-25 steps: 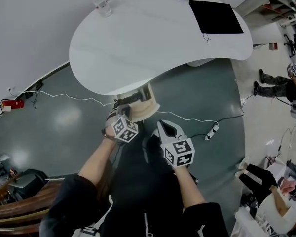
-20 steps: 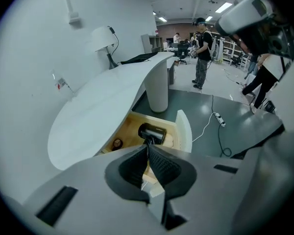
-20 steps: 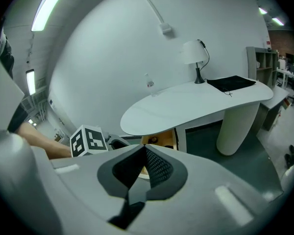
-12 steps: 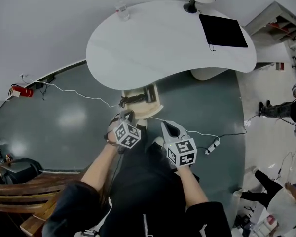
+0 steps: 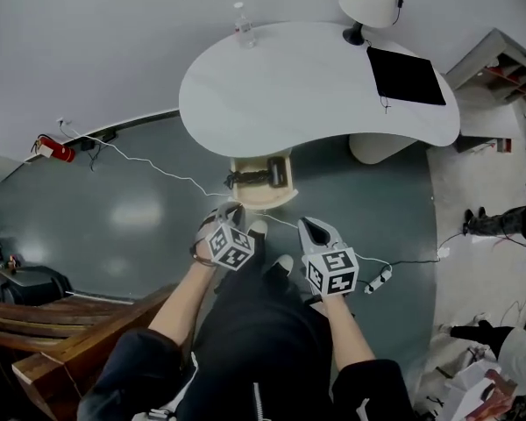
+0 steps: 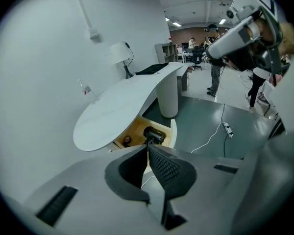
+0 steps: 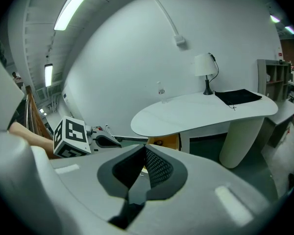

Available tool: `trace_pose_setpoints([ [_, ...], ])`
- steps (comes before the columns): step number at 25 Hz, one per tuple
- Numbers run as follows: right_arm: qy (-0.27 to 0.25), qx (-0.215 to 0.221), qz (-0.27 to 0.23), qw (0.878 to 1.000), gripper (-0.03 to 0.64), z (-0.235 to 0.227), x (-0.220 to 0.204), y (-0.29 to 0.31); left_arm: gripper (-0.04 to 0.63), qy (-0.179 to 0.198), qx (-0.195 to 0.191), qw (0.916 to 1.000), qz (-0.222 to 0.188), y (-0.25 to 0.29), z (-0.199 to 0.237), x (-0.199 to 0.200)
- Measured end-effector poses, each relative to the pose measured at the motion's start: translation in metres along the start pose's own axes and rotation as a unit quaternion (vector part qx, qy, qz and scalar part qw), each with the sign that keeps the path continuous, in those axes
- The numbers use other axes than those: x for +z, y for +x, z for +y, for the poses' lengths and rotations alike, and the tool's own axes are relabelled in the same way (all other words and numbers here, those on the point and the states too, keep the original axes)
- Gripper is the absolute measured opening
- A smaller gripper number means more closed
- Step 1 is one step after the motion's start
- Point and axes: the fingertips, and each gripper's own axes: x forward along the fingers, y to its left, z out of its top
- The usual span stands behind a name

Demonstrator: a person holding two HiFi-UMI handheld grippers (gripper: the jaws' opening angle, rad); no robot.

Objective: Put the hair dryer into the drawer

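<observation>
- grey floor under a white desk; its drawer stands open.
- hair dryer lies inside the drawer.
- left gripper and right gripper both clenched, holding nothing.

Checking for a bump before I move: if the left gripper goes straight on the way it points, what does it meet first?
Probably the hair dryer lying in the open drawer; the left gripper lines up with it, though depth is unclear.

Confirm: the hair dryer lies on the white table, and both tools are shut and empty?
No. The hair dryer lies in the open drawer under the table, as the head view shows. The left tool and right tool are shut and empty.
</observation>
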Motion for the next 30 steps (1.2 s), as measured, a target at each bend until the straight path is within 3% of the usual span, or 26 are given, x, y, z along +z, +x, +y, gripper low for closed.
trace_pose_setpoints([
  [18,-0.032,0.018,-0.029,0.999,0.003,0.023,0.011,-0.018,0.023,-0.021,0.020,0.9992,-0.028,-0.046,-0.014,0.013],
  [30,-0.045,0.015,-0.029,0.998,0.003,0.026,0.012,-0.022,0.023,-0.014,0.011,0.9992,-0.036,-0.049,-0.024,0.018],
])
